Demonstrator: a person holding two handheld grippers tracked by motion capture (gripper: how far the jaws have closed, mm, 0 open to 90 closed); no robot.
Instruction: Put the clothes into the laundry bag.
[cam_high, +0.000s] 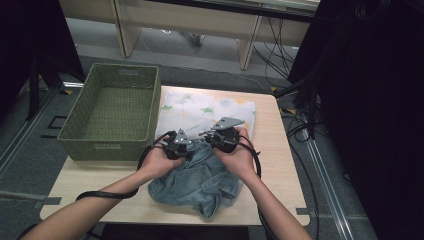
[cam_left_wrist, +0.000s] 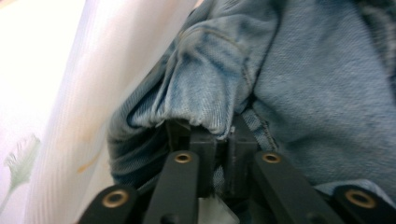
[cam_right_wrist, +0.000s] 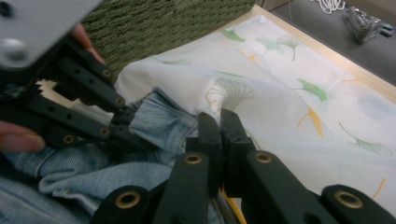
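Left gripper (cam_high: 186, 143), black two-jaw w/ grey plate, is clenched on a fold of the crumpled light-blue denim garment (cam_high: 200, 182); pads pinch the hem in left gripper view. Right gripper (cam_high: 216, 135) is clamped on the same denim edge, just beside the left one. Denim lies at table centre-front, its far edge overlapping the white cloth w/ green leaf print (cam_high: 210, 106). Green woven basket (cam_high: 113, 104) sits at table's left, apart from both.
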